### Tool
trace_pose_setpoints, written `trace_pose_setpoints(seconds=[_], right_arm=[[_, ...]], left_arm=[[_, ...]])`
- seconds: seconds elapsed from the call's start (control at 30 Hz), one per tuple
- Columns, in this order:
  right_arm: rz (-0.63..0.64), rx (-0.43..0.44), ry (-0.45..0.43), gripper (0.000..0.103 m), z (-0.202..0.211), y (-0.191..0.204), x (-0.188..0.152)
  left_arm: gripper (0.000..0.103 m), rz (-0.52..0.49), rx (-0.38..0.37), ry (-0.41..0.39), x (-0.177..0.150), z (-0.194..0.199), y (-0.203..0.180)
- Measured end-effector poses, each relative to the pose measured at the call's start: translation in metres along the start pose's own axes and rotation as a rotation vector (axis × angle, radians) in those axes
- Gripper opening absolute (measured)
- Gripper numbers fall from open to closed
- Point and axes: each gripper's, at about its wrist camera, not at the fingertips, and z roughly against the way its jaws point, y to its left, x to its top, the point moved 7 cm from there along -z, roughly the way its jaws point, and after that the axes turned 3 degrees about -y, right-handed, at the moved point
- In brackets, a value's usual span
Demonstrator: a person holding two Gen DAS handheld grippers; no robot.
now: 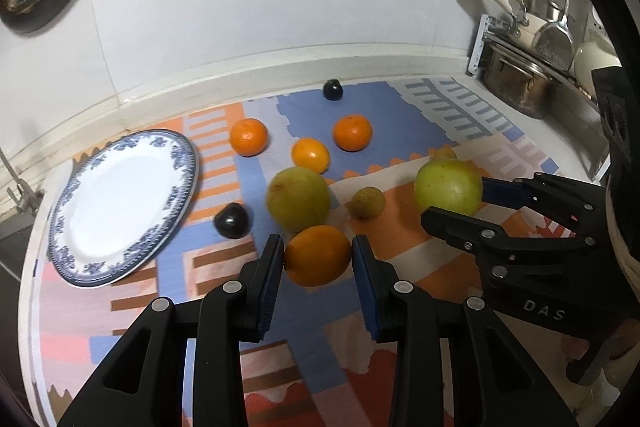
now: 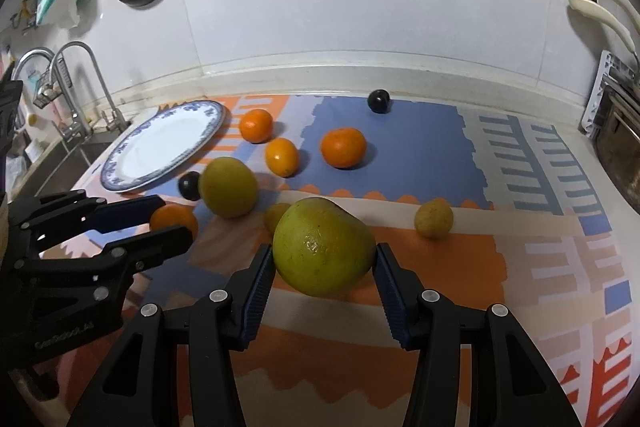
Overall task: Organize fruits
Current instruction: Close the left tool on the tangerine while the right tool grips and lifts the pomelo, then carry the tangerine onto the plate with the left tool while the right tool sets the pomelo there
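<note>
Left gripper (image 1: 318,259) fingers clamp an orange (image 1: 317,255) at lower centre of frame; right gripper (image 2: 325,267) fingers clamp a green citrus (image 2: 324,253) at centre, plate (image 1: 80,259) at left

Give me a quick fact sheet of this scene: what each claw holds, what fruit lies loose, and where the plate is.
left gripper: closed on an orange
right gripper: closed on a big green fruit
plate: bare, at the mat's left edge near the sink
loose oranges: three, toward the back of the mat
loose green fruit: one large, two small
dark fruit: one beside the plate, one by the wall
</note>
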Motion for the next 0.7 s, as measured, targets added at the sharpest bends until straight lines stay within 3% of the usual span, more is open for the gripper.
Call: trace_pose_setpoints(seconds=[0.7], right_arm=[[0.066, 0.114, -0.086, 0.051, 0.016, 0.077, 0.038]], left_arm=[[0.034, 0.122, 0.136, -0.099, -0.001, 0.050, 0.074]])
